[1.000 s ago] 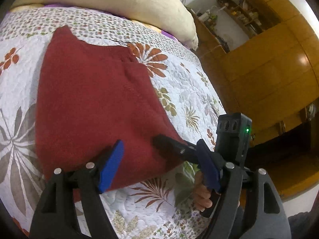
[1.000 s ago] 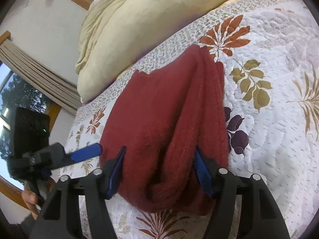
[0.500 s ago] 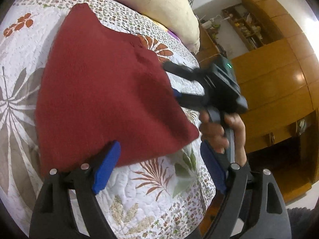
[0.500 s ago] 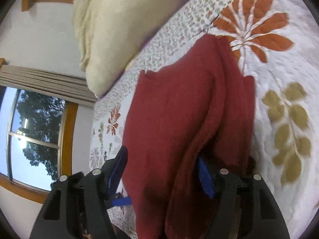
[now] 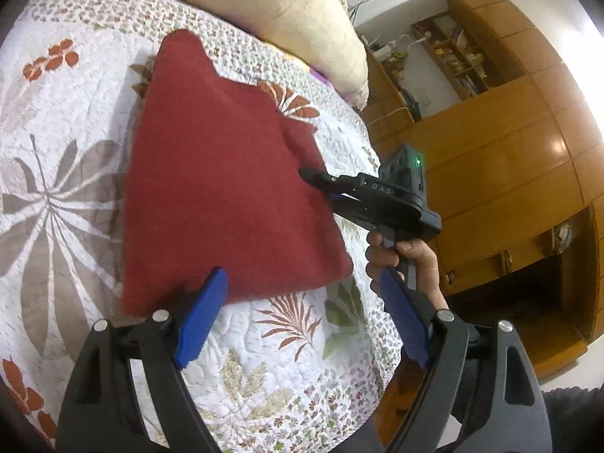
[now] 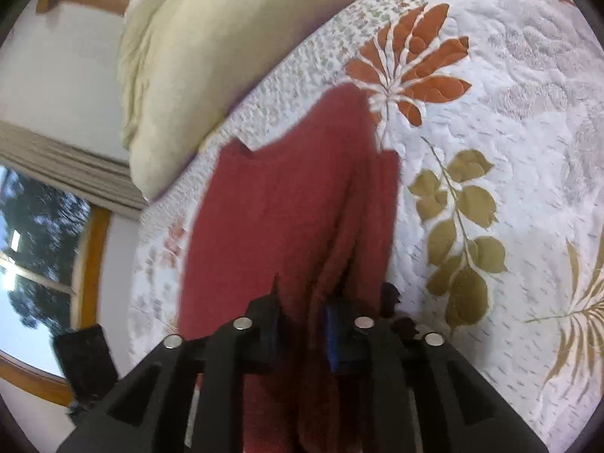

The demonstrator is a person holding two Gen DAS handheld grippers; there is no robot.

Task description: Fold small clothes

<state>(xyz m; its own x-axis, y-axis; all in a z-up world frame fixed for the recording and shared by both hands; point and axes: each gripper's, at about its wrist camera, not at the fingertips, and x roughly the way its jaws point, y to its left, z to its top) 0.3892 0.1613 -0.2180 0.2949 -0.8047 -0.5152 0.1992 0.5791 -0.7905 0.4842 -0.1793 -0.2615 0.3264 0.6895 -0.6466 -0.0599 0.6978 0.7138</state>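
1. One dark red garment (image 5: 226,204) lies folded on the quilted bed (image 5: 75,151), just ahead of the left tongs (image 5: 302,317).
2. Right tongs (image 6: 302,321) are pinched together on a bunched edge of the garment, at its side nearest the wooden wardrobe (image 5: 509,158).
3. Left tongs stand wide apart, gripping nothing; one blue pad (image 5: 200,321) sits over the garment's near edge.
4. Beyond the garment, a cream pillow (image 5: 245,7) rests at the far end of the bed.
5. A hand (image 5: 407,260) holds the right tongs' handle.

Open quilt (image 5: 287,358) before the left claw (image 5: 302,317); cream pillow (image 5: 241,11) blocking the far edge.
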